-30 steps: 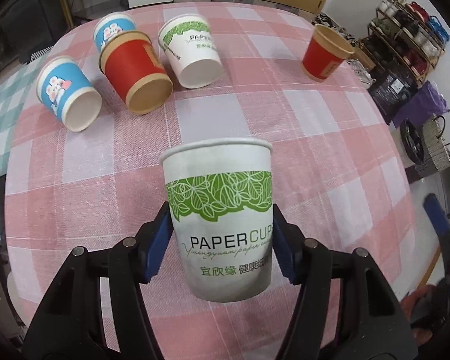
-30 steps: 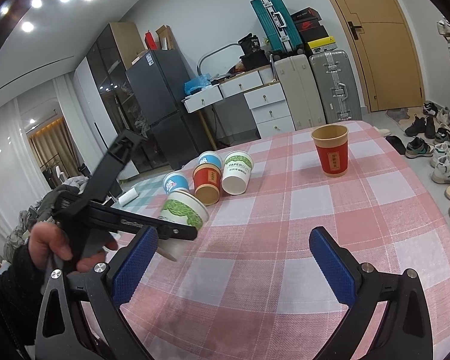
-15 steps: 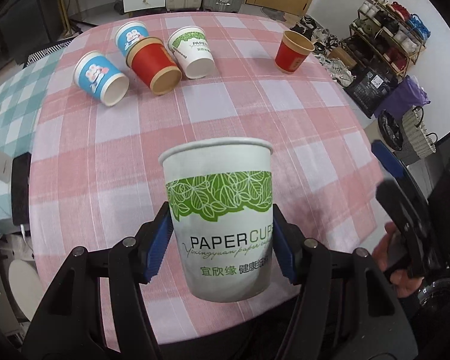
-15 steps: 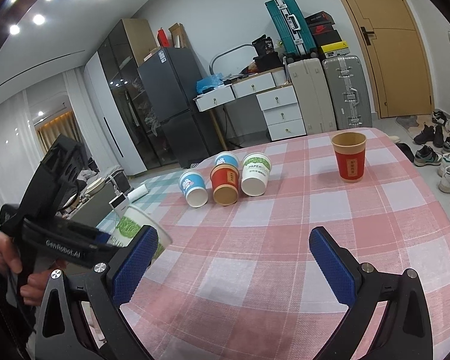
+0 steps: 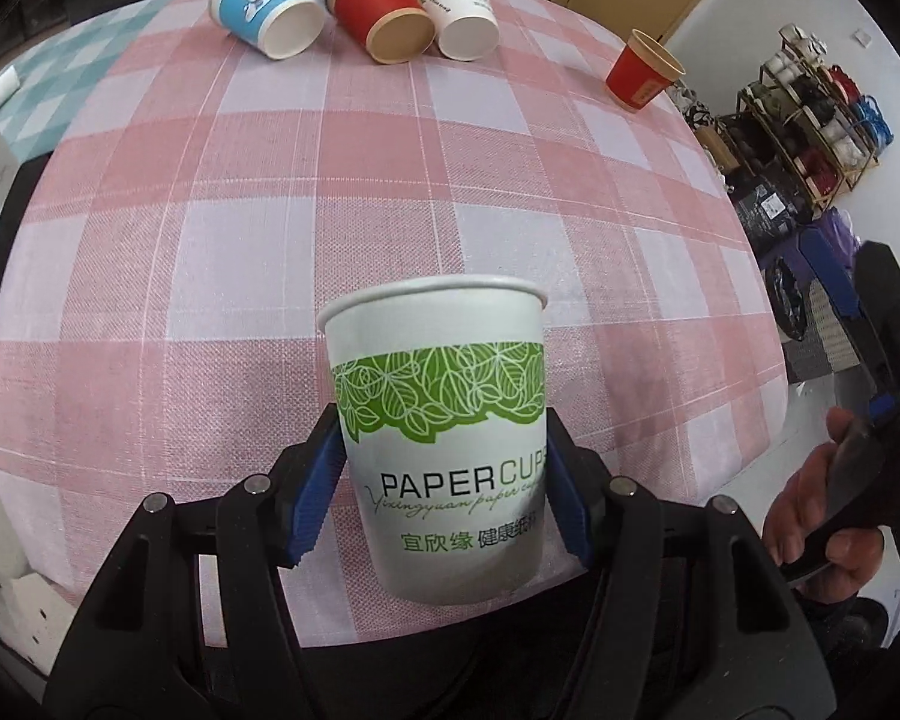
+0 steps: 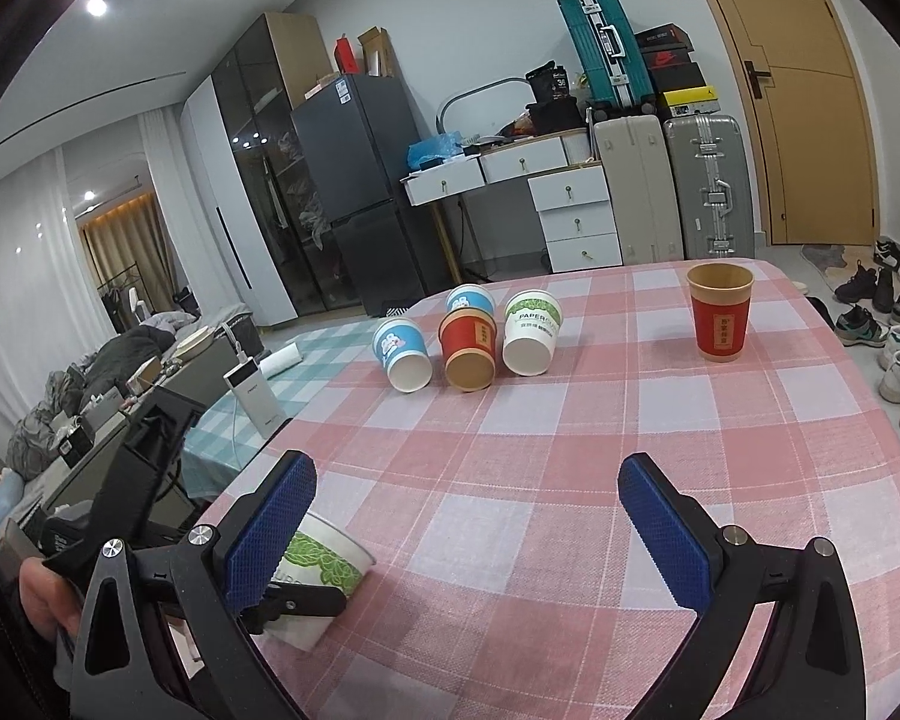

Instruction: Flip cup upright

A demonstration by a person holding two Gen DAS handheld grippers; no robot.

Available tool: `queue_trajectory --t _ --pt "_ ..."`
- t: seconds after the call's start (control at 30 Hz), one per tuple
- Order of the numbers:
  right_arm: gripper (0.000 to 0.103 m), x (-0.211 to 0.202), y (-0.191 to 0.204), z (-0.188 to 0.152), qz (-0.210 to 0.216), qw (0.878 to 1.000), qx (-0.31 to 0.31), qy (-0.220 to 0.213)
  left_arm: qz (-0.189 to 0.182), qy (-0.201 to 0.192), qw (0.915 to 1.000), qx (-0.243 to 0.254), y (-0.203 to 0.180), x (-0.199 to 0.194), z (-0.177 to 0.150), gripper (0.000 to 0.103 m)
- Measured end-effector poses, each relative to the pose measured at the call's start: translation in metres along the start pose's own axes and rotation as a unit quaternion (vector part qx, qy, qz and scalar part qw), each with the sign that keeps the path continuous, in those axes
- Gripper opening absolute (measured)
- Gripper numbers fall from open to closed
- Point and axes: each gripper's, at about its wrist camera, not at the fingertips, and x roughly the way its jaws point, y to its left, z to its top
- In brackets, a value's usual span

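In the right wrist view the white paper cup with a green leaf band (image 6: 321, 564) is half hidden behind the right gripper's blue left pad, and only its rim and part of the band show; whether its base touches the pink-and-white checked tablecloth (image 6: 540, 480) cannot be told from either view. In the left wrist view the cup's base (image 5: 456, 591) overlaps the near edge of the cloth.

The cup sits mouth-up between the blue pads (image 5: 315, 495) of the left gripper (image 5: 444, 498), near the table's near edge on the left side. Both pads press against its lower wall, one on each side, so the left fingers are clamped on it.

The right gripper (image 6: 468, 534) has its fingers spread wide, with nothing between them, above the cloth.

Far across the table four paper cups lie on their sides in a cluster: two blue cups (image 6: 402, 354), a red cup with a brown rim (image 6: 468, 351) and a second white green-printed cup (image 6: 531, 333). An upright red paper cup (image 6: 720, 312) stands well apart to the right.
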Motion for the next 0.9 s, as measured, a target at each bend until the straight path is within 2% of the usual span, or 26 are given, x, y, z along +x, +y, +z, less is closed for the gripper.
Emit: queue_trajectory --t 0.27,0.3,0.37,0.4,0.53,0.57,0.6,0.67,0.7,0.77,0.9 --pt "0.103 0.000 0.006 -0.001 -0.003 1.000 -0.007 0.007 0.000 0.009 0.9998 -0.020 0.005 0.020 0.001 0.063" --pt "0.103 0.000 0.007 0.000 -0.004 1.000 -0.008 0.007 -0.001 0.007 0.9997 -0.023 0.006 0.019 0.001 0.064" --pt "0.103 -0.001 0.008 0.000 -0.003 1.000 -0.008 0.007 0.010 0.001 0.9997 -0.024 0.008 0.014 0.003 0.075" --pt "0.103 -0.001 0.009 0.000 -0.003 1.000 -0.008 0.008 0.014 -0.008 0.9996 -0.024 0.009 0.008 0.005 0.075" --pt "0.103 -0.001 0.015 0.003 0.001 1.000 -0.009 0.012 -0.018 -0.063 0.9973 -0.031 0.010 -0.032 0.008 0.075" --pt "0.103 -0.001 0.018 0.003 0.003 1.000 -0.011 0.013 -0.021 -0.094 0.9949 -0.031 0.008 -0.048 0.007 0.076" --pt "0.103 -0.001 0.021 0.004 0.004 1.000 -0.014 0.016 -0.019 -0.119 0.9923 -0.028 0.007 -0.061 0.006 0.082" --pt "0.103 0.000 0.030 0.006 0.008 0.999 -0.023 0.023 -0.008 -0.178 0.9838 -0.018 0.003 -0.091 0.002 0.092" --pt "0.103 0.000 0.035 0.007 0.011 0.999 -0.026 0.025 0.003 -0.201 0.9794 -0.014 0.001 -0.102 0.000 0.102" --pt "0.103 0.001 0.043 0.009 0.020 0.999 -0.031 0.030 0.029 -0.242 0.9698 -0.009 0.000 -0.120 -0.007 0.102" --pt "0.103 0.008 0.060 0.011 0.052 0.996 -0.031 0.066 0.064 -0.271 0.9601 -0.024 0.008 -0.135 -0.020 0.102"
